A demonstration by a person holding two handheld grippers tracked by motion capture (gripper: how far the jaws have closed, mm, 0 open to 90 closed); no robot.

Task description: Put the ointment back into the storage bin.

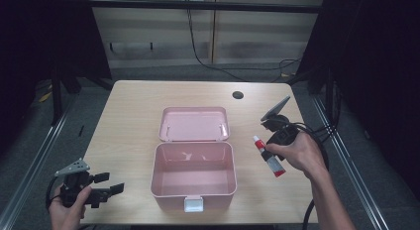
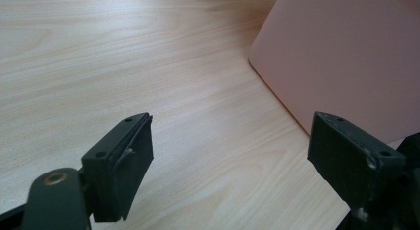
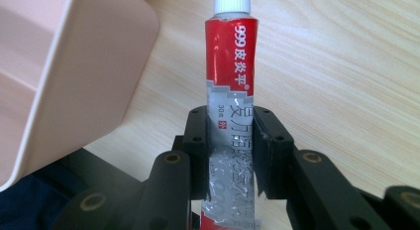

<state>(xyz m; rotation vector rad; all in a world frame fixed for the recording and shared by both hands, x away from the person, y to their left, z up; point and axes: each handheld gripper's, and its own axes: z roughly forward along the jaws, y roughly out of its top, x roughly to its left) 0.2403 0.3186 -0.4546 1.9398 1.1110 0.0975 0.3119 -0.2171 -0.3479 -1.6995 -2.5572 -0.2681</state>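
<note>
A red and silver ointment tube (image 3: 232, 91) with a white cap stands between the black jaws of my right gripper (image 3: 230, 150), which is shut on its lower half. In the high view the tube (image 1: 269, 157) hangs above the table to the right of the pink box, held by my right gripper (image 1: 270, 153). The pink box (image 1: 193, 198) stands open at the table's middle, its lid (image 1: 193, 123) laid back and its inside bare. My left gripper (image 1: 110, 183) rests open near the front left corner; its pads (image 2: 132, 155) have nothing between them.
A wooden table (image 1: 129, 121) carries the box. A round cable hole (image 1: 237, 95) sits at the back right. The box's white latch (image 1: 193, 204) faces the front edge. The pink box wall (image 2: 346, 56) lies just ahead of the left gripper. Dark floor and rails flank the table.
</note>
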